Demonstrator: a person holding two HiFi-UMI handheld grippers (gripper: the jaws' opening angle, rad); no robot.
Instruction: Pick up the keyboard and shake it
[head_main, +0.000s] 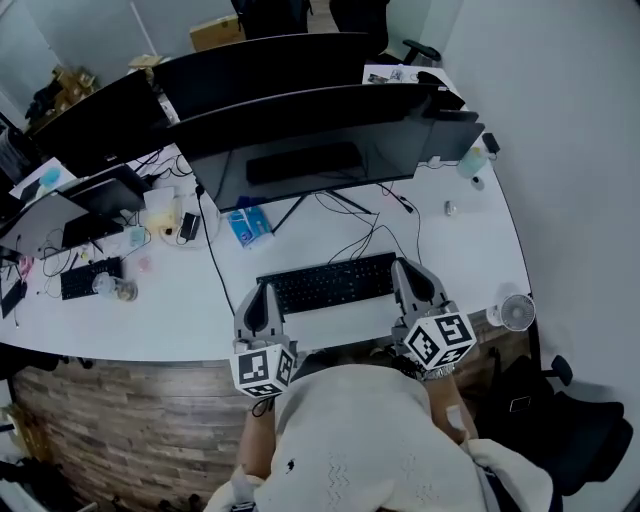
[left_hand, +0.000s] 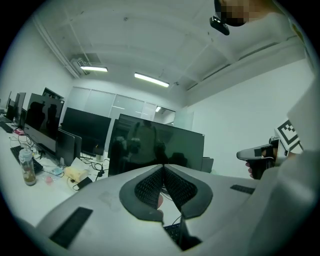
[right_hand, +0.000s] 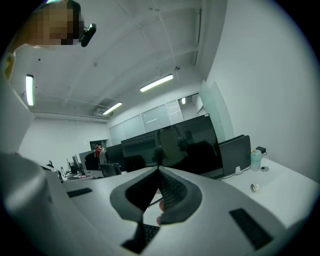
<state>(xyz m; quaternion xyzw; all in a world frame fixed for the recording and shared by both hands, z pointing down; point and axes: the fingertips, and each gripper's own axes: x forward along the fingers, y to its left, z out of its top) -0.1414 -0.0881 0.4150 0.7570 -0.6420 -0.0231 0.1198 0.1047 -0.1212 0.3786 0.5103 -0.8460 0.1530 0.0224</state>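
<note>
L hand-held gripper (head_main: 263, 290) & R hand-held gripper (head_main: 402, 266) clenched, empty, at keyboard (head_main: 325, 283) ends; bottle (left_hand: 27, 169) contents unclear.

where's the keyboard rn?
Head view, centre: keyboard lies on the white desk before the big monitor, its ends beside the left tool and right tool.

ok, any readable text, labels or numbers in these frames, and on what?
Nothing can be read as text.
keyboard: key legends too small to read.
blue box: print too small.
papers at the desk's far end: blurred.
marker cubes: coded black-and-white squares only, no letters or digits.
</note>
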